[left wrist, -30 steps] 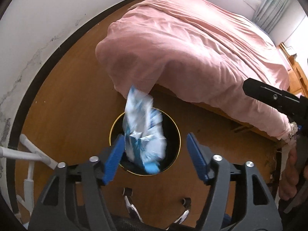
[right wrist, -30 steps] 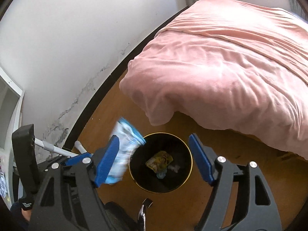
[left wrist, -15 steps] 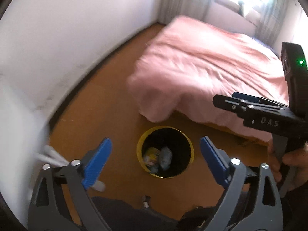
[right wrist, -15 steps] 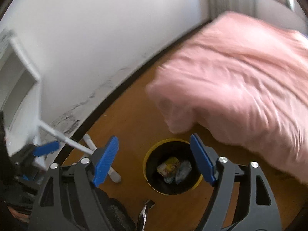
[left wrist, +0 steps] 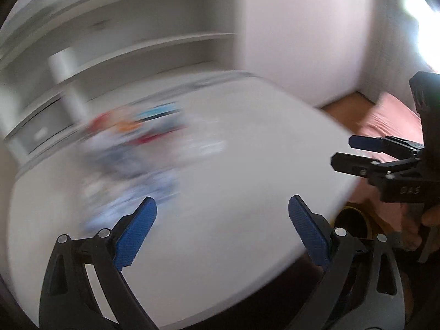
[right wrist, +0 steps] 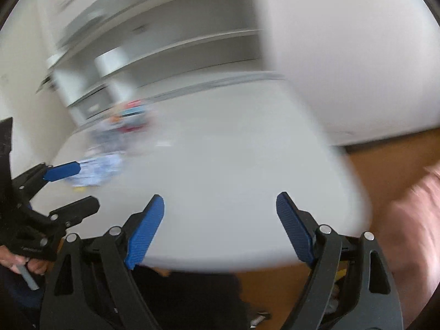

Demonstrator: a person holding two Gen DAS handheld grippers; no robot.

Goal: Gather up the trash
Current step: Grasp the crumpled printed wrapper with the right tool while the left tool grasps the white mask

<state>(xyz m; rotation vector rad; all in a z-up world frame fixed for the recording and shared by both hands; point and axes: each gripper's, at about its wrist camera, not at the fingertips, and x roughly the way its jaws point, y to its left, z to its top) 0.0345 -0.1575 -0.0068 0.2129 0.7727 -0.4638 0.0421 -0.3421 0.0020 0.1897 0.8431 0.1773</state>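
Note:
Motion blurs both views. A heap of colourful wrappers (left wrist: 132, 143) lies at the far left of a white table (left wrist: 247, 151); the right wrist view shows the wrappers (right wrist: 110, 148) too. My left gripper (left wrist: 221, 203) hovers over the table's near part, open and with nothing in it. My right gripper (right wrist: 220, 196) is open beside it, also holding nothing. Each gripper appears in the other's view: the right gripper (left wrist: 348, 151) at the right edge, the left gripper (right wrist: 79, 187) at the left. The black bin with a yellow rim (left wrist: 353, 222) stands on the floor below the table's right edge.
White shelves (left wrist: 123, 41) run along the wall behind the table, with a white cylinder (left wrist: 68, 77) in front of them. The pink bed (left wrist: 390, 126) is at the right, past a strip of wooden floor (right wrist: 385, 159). A hand holds each gripper's handle.
The blue and white wrapper fell into the bin and the left jaws widened. Both grippers then rose and swung from the bin and bed to the white table.

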